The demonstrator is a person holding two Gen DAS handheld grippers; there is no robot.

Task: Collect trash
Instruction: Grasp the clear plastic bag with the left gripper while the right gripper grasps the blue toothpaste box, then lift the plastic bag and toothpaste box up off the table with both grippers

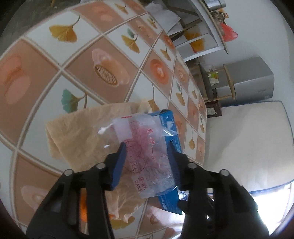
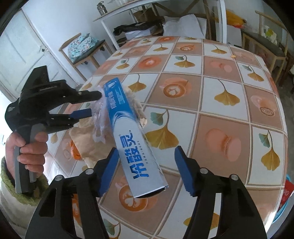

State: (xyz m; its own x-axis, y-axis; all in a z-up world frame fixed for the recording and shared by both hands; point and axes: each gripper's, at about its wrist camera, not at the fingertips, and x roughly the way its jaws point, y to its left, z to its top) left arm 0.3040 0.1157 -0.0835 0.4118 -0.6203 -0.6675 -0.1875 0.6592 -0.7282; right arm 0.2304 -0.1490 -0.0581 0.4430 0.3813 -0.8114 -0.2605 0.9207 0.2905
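Note:
A long blue-and-silver toothpaste box [image 2: 125, 128] lies on the tiled-pattern tablecloth [image 2: 220, 92]. A clear plastic cake wrapper [image 1: 143, 139] with red print rests against its left side. Crumpled beige paper [image 1: 79, 128] lies under both. My left gripper [image 1: 146, 161] has its blue pads pressed on either side of the wrapper. In the right wrist view the left gripper [image 2: 93, 104], held in a hand, pinches the wrapper [image 2: 100, 117] beside the box's far half. My right gripper [image 2: 147, 171] straddles the box's near end, and a gap shows at its right pad.
The table edge runs close along the left, with a green-rimmed bin [image 2: 11, 183] below it. A wooden chair [image 2: 86, 49] and a white table [image 2: 147, 11] stand behind. A pale mattress [image 1: 257, 143] lies on the floor. A small orange disc [image 2: 233, 56] sits far back on the tablecloth.

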